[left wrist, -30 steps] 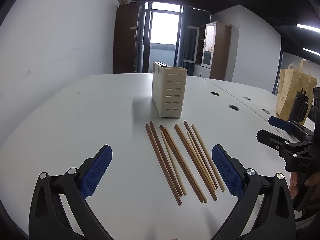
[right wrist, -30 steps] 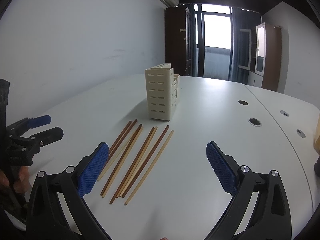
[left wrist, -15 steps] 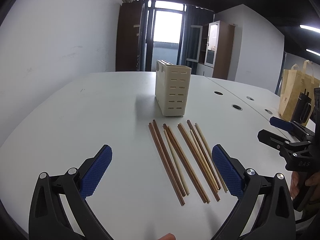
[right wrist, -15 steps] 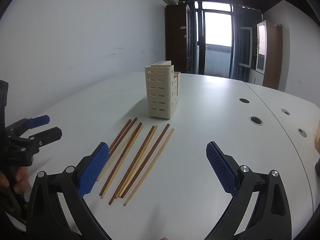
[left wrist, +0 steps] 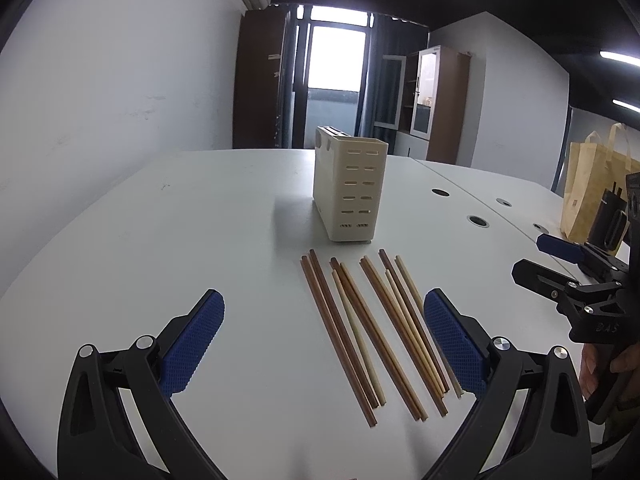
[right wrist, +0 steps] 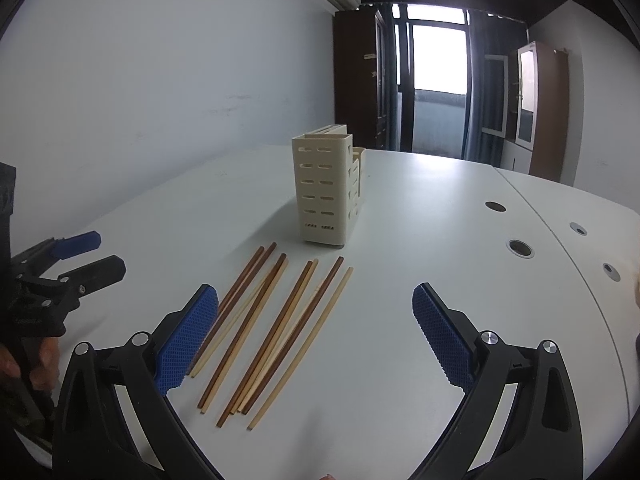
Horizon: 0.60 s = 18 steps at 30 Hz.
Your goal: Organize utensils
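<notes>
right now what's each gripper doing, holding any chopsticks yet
left gripper: open, empty.
right gripper: open, empty.
chopsticks all on the table.

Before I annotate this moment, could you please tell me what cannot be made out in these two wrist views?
- Inside of the cream utensil holder: both views sit too low, so its walls hide any contents.
- Near ends of some chopsticks: left view, covered by the left gripper's right finger.
- Paper bag: left view, cut by the edge and partly behind the right gripper.
</notes>
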{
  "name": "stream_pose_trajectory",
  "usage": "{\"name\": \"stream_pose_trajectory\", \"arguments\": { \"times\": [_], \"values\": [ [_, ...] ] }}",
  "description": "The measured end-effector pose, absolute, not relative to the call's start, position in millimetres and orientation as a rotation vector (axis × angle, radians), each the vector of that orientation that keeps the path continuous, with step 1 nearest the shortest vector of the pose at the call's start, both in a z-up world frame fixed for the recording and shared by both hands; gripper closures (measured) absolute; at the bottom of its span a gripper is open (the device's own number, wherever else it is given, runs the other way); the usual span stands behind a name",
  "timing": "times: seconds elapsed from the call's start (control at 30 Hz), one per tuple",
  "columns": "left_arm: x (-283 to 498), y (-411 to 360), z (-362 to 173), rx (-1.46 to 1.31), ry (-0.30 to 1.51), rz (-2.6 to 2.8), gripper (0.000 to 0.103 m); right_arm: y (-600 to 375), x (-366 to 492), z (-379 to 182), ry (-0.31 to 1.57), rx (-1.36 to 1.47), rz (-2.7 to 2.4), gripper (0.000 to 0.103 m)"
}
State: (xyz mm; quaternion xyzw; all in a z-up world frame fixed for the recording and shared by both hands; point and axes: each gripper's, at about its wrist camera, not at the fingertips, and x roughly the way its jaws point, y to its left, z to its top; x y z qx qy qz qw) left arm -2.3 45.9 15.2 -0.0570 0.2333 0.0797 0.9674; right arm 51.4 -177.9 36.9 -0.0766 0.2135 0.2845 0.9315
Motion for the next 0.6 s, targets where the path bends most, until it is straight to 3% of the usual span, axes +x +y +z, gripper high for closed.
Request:
{"name": "stream_pose_trajectory", "arguments": {
  "times": [0.6],
  "values": [
    [26,61,12,-0.107,0.539,0.170,0.006,-162,82,40,0.498,-0.177,0.566,0.004]
  ]
}}
